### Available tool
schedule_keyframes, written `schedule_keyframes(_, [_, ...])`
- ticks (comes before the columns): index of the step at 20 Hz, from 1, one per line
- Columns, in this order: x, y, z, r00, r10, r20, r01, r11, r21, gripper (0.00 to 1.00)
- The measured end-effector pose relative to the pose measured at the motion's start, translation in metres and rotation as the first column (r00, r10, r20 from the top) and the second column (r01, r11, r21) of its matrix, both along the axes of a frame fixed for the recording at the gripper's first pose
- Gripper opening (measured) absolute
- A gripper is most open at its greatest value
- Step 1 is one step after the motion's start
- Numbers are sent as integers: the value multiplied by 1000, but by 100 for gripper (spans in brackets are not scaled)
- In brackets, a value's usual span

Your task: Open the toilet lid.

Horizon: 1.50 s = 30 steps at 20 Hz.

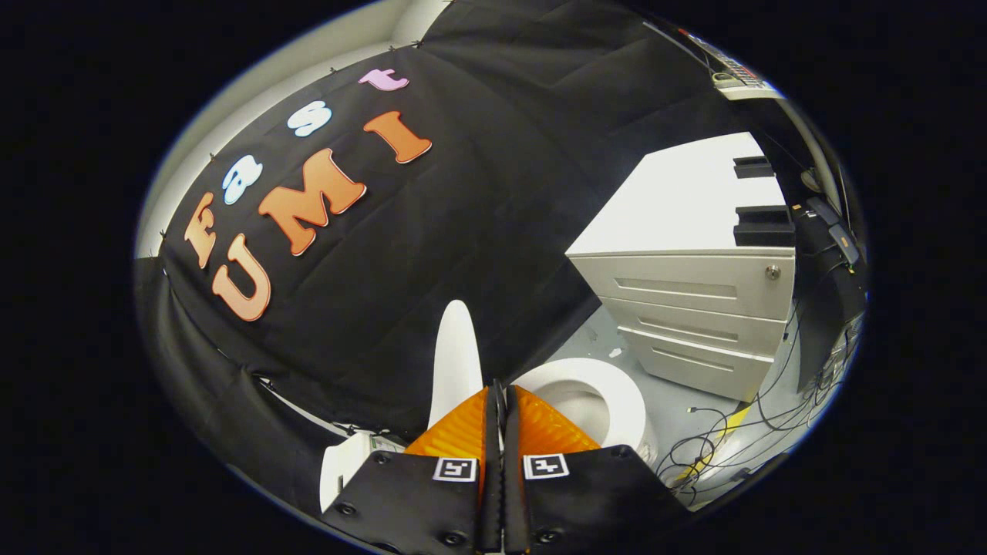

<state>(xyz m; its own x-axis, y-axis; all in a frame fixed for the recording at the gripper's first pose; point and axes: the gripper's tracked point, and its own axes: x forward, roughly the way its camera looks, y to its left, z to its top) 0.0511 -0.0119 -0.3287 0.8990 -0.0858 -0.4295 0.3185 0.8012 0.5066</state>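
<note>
the gripper point(498, 393) has its two fingers pressed together, only a thin seam between them and nothing held. just ahead of the fingertips the toilet lid point(455, 358) stands raised, seen edge-on, touching or nearly touching the tips; i cannot tell which. beyond and to the right lies the open toilet seat point(617, 385) and bowl. further off stands a drawer cabinet point(694, 308), with cables point(717, 439) on the floor point(678, 401) nearby.

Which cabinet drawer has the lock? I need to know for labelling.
The top drawer of the white cabinet: its round lock sits near one end; the two below have none.
</note>
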Motion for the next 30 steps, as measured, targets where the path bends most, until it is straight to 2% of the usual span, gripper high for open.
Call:
schedule_keyframes(11, [-8, 83, 58, 993, 116, 33, -110, 983, -148, 9])
schedule_keyframes(21, [-17, 164, 96, 962, 262, 79, -234, 936, -262, 9])
schedule_keyframes(30, [-32, 245, 116, 911, 402, 92, -348, 870, -350, 9])
